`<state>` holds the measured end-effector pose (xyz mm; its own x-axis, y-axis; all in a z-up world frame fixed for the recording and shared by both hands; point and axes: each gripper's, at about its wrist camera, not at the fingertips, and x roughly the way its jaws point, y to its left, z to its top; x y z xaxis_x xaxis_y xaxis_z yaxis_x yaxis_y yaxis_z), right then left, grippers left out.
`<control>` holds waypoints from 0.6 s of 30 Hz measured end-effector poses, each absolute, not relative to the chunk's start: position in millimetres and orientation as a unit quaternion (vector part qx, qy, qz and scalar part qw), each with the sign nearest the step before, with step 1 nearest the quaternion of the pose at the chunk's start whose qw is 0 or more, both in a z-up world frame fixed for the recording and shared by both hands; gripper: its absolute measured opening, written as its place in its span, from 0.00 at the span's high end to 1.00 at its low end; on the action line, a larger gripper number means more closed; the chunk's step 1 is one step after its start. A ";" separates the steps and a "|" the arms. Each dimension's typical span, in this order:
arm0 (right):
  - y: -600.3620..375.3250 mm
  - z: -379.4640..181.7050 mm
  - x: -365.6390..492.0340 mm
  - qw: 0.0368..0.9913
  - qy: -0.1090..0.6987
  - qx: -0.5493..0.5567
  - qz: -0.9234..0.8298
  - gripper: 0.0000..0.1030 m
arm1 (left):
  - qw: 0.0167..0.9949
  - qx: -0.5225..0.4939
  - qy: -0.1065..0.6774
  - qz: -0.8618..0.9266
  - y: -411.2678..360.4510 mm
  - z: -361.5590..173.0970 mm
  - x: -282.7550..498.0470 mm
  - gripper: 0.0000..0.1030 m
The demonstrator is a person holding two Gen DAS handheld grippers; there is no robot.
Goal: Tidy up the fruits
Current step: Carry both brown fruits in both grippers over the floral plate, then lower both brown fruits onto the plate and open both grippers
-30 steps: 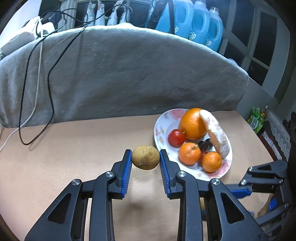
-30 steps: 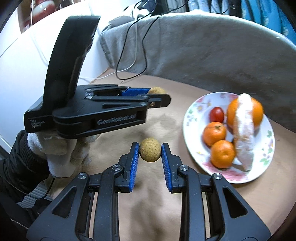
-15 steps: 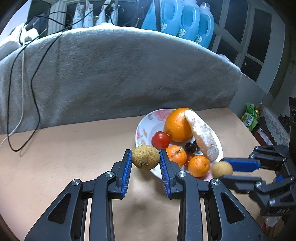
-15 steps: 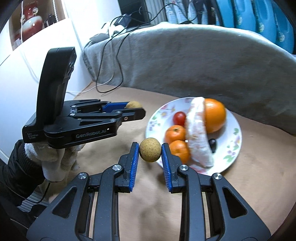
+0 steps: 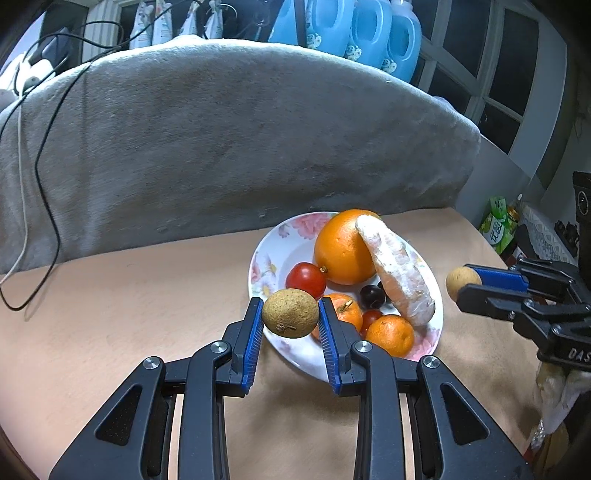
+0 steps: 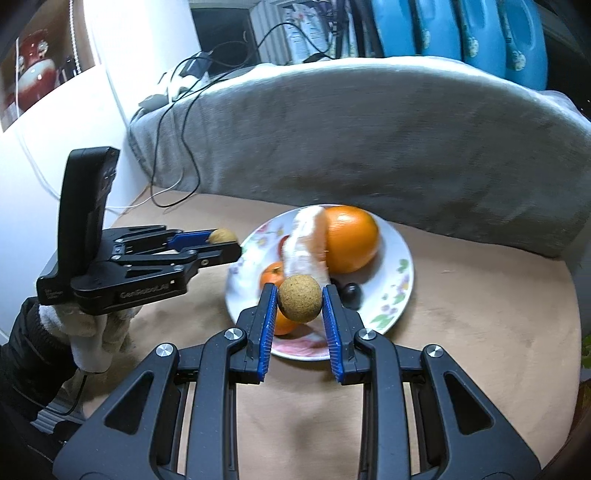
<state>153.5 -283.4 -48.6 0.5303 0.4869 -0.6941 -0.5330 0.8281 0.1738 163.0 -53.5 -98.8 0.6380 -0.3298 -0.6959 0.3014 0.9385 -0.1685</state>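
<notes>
Now the left gripper fills the lower middle of the left wrist view, its blue-padded fingers closed on a rough brown-green longan held in the air over the near left rim of the flowered plate. At the right edge of that same view the right gripper reaches in from the side, pinching a paler, rounder longan at its tips, just beside the plate's right rim.

On the plate, in the centre of the left wrist view, lie a large orange at the back, a peeled pomelo segment leaning against it, a red tomato to the left, a dark grape in the middle, and two small mandarins at the front, one partly hidden behind the right finger.

From the right wrist view, the right gripper's fingers clamp the round longan at the centre of the frame, above the plate's near edge. The left gripper appears at middle left, held by a gloved hand, its fruit poised just beside the plate's left rim. The plate rests on a tan surface, with a grey blanket draped behind it and blue detergent jugs along the top.
</notes>
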 end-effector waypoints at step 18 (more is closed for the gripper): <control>-299.1 -65.8 181.4 0.875 0.405 -0.011 0.266 0.74 | 0.902 -0.011 0.392 -0.179 -59.8 -101.6 167.3 0.73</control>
<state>181.4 -299.1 -65.8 0.5308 0.4564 -0.7141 -0.4740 0.8584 0.1962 167.3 -59.8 -101.6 0.6289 -0.3320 -0.7030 0.3142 0.9356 -0.1608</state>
